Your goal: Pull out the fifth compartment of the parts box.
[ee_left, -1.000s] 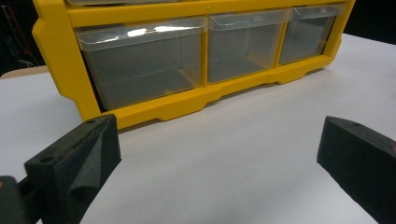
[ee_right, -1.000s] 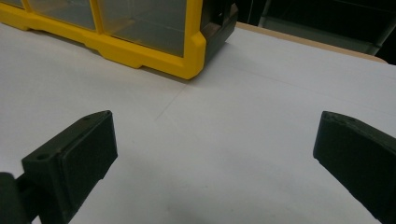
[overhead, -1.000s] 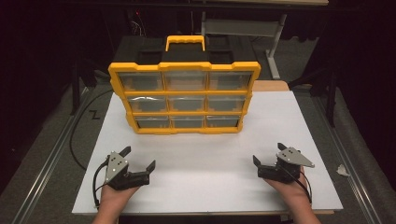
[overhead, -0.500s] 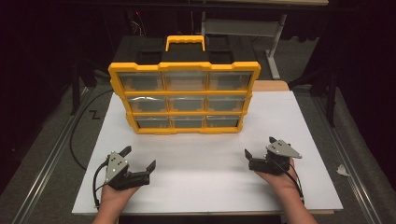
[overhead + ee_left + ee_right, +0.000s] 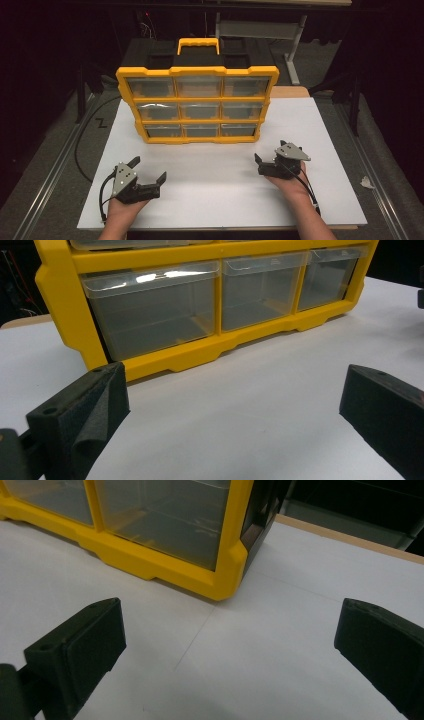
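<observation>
A yellow drawer cabinet (image 5: 197, 105) with three rows of clear drawers and a yellow handle (image 5: 198, 44) stands upright at the back of the white tabletop (image 5: 220, 185). My left gripper (image 5: 148, 169) rests open near the front left, held by a hand, well short of the cabinet. In the left gripper view the gripper (image 5: 232, 415) faces the bottom row of drawers (image 5: 150, 315), which look empty. My right gripper (image 5: 270, 151) is open at the front right. In the right gripper view the gripper (image 5: 230, 650) points at the cabinet's bottom right corner (image 5: 225, 575).
A black cable (image 5: 82, 150) loops off the table's left side beside a metal rail. A small white scrap (image 5: 366, 182) lies on the grey surface at the right. A wooden board edge (image 5: 292, 92) shows behind the white top. Dark surroundings with a table frame lie beyond.
My right gripper has moved left and forward, closer to the cabinet's bottom right corner. The left gripper and the cabinet have stayed put.
</observation>
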### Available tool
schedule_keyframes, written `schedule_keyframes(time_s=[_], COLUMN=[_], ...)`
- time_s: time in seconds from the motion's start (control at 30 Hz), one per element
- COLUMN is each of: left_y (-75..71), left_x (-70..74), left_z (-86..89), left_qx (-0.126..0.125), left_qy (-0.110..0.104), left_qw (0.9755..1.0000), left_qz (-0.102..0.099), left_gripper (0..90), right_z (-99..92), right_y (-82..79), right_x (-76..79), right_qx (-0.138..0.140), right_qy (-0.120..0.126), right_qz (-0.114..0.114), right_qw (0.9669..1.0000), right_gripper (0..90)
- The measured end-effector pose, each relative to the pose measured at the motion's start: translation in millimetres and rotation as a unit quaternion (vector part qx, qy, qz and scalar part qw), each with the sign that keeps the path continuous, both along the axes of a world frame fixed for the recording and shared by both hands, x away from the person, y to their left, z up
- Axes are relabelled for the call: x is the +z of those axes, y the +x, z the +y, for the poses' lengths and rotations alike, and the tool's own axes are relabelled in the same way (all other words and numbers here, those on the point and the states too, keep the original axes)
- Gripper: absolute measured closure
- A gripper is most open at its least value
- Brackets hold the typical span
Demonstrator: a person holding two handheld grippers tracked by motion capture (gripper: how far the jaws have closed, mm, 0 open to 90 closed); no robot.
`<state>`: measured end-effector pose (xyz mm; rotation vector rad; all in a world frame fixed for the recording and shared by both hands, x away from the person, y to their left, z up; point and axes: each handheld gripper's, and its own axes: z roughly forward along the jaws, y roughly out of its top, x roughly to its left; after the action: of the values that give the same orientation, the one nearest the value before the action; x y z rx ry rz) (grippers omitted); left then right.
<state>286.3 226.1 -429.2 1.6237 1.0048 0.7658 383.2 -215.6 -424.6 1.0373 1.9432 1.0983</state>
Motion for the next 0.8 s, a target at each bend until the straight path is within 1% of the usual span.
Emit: schedule_keyframes(time_s=[0.03, 0.07, 0.17, 0.3, 0.33, 0.37, 0.5, 0.67, 0.8], left_y=[0.0, 0.1, -0.1, -0.2, -0.3, -0.3, -0.6, -1.2, -1.0], left_x=[0.0, -0.1, 0.0, 0.0, 0.1, 0.1, 0.3, 0.6, 0.7], left_z=[0.0, 0.0, 0.0, 0.4, 0.6, 0.8, 1.5, 2.8, 3.5], left_qx=[0.0, 0.0, 0.0, 0.0, 0.0, -0.001, 0.0, 0.003, 0.004], left_qy=[0.0, 0.0, 0.0, 0.0, 0.0, 0.0, -0.001, -0.004, -0.005], left_qw=[1.0, 1.0, 1.0, 1.0, 1.0, 1.0, 1.0, 1.0, 1.0], left_qz=[0.0, 0.0, 0.0, 0.0, 0.0, -0.001, -0.003, -0.003, -0.003], left_gripper=[0.2, 0.2, 0.2, 0.2, 0.2, 0.2, 0.2, 0.2, 0.2], right_z=[0.0, -0.2, -0.9, -2.0, -2.3, -2.3, -3.9, -6.8, -8.4], right_y=[0.0, -1.8, -3.3, -5.5, -6.9, -6.9, -9.6, -13.8, -16.7], right_x=[0.0, 0.9, 2.0, 2.2, 1.7, 1.7, 1.4, -0.6, -0.2], right_qx=[0.0, 0.001, 0.0, -0.003, -0.003, -0.003, 0.0, 0.001, 0.004], right_qy=[0.0, -0.007, -0.014, -0.038, -0.053, -0.053, -0.081, -0.105, -0.123], right_qz=[0.0, -0.003, -0.007, -0.009, -0.011, -0.011, -0.016, -0.013, -0.017], right_qw=[1.0, 1.0, 0.9999, 0.9993, 0.9985, 0.9985, 0.9966, 0.9943, 0.9923], right_gripper=[1.2, 1.2, 1.2, 0.9, 0.9, 0.9, 0.9, 0.9, 0.9])
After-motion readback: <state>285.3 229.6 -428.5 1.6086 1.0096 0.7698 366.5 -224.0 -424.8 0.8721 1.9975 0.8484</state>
